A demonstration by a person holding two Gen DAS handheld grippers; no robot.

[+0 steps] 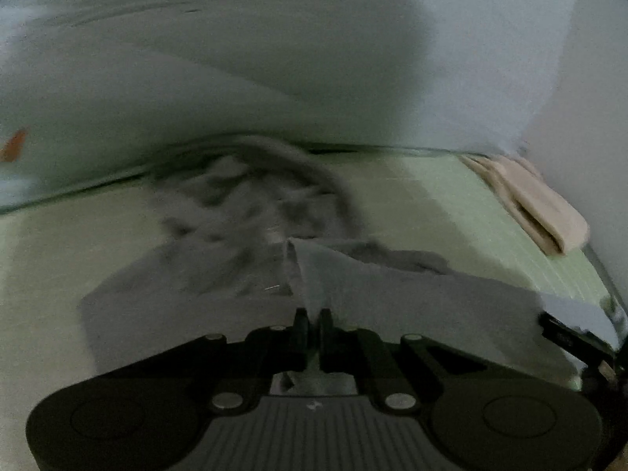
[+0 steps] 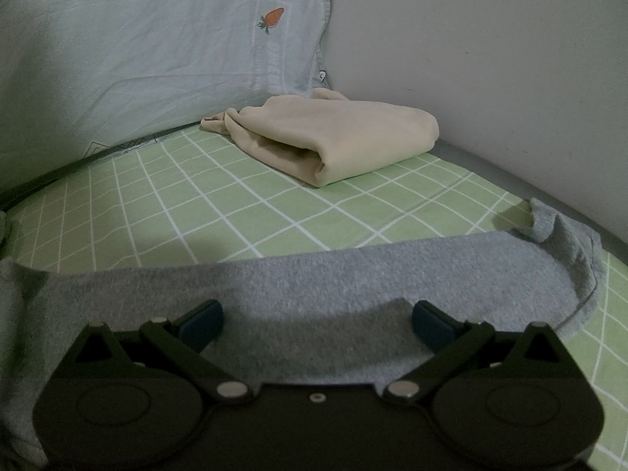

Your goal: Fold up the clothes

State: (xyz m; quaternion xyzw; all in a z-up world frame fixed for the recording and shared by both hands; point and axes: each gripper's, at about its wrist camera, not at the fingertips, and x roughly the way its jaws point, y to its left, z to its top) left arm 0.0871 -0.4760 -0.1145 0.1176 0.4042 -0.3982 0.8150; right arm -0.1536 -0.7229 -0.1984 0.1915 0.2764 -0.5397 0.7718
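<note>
A grey garment (image 2: 314, 274) of soft, flecked knit lies spread on a bed, its long axis running left to right across the right wrist view. Its far edge forms a straight band, and its right end curls up into a raised, rounded loop of hem. In the left wrist view the same grey garment (image 1: 243, 235) looks blurred and bunched into rumpled folds farther off, with a flatter panel nearer the camera.

The left tool (image 1: 313, 320) has its two black fingers nearly together, pinching a thin raised ridge of the grey cloth that rises between them. The right tool (image 2: 316, 320) hangs just above the garment with its blue-padded fingers (image 2: 204, 320) spread wide apart, holding nothing.

The bed sheet (image 2: 235, 212) is pale green with a grid of thin white lines and lies smooth. Beyond the grey cloth, well apart from it, a cream garment (image 2: 341, 137) sits folded into a thick, soft rectangle with rounded edges, close to the corner where the walls meet. A pale blue cloth (image 2: 157, 47), lightly creased, stands against the left wall and carries a small orange carrot motif (image 2: 272, 17). The right wall (image 2: 490, 59) is plain and grey-white. The lighting is dim.
</note>
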